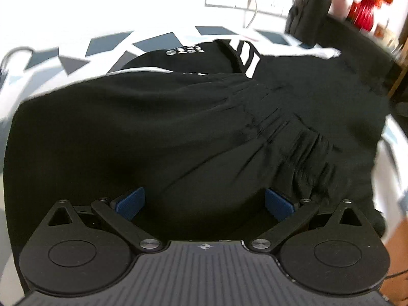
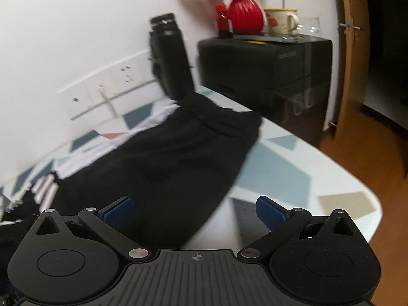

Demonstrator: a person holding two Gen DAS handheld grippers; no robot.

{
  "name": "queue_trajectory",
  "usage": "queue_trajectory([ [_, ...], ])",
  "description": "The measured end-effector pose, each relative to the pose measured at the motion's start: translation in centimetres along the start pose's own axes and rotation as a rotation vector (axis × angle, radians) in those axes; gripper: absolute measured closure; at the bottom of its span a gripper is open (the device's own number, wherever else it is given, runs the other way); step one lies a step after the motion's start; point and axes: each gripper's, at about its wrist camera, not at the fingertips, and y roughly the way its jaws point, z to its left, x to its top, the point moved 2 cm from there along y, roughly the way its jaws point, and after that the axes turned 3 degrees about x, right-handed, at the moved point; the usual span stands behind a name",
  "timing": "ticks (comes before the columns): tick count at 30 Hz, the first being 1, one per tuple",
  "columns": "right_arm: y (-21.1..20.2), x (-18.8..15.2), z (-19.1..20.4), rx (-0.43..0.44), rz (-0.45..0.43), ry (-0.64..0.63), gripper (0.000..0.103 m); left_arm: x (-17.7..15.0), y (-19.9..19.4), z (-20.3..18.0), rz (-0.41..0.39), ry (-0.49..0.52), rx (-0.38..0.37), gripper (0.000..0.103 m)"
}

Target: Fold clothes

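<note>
A black garment lies spread over the patterned table, filling most of the left wrist view; its gathered waistband runs diagonally on the right. Behind it lies another black piece with white lettering and stripes. My left gripper hovers open just over the near part of the cloth, blue pads wide apart, nothing between them. In the right wrist view the black garment stretches away to its waistband. My right gripper is open above the garment's near right edge and the table.
The table has a white cloth with grey-blue geometric shapes and a rounded right edge. A black bottle stands at the back by the wall. A black box carries a red vase, a small red bottle and a mug.
</note>
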Motion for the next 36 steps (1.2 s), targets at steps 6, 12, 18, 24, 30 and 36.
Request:
queue_trajectory([
  [6, 5.5, 2.7, -3.4, 0.006, 0.071, -0.005, 0.001, 1.6, 1.4, -2.8, 0.074, -0.040, 0.117, 0.000],
  [12, 10.4, 4.8, -5.0, 0.030, 0.134, -0.051, 0.001, 1.8, 1.4, -3.1, 0.115, -0.122, 0.168, 0.000],
  [18, 13.3, 5.0, -4.6, 0.069, 0.185, -0.074, 0.001, 1.6, 1.3, -3.3, 0.138, -0.193, 0.227, 0.000],
  [24, 14.2, 5.0, -3.7, 0.078, 0.163, -0.117, 0.001, 2.7, 1.7, -3.4, 0.249, -0.262, 0.296, 0.000],
  [30, 14.7, 5.5, -3.5, 0.103, 0.145, -0.114, 0.001, 4.1, 2.2, -3.3, 0.402, -0.284, 0.334, 0.000],
  [36, 15.2, 6.0, -3.3, 0.108, 0.136, -0.124, 0.001, 4.2, 2.5, -2.1, 0.468, -0.330, 0.295, 0.000],
])
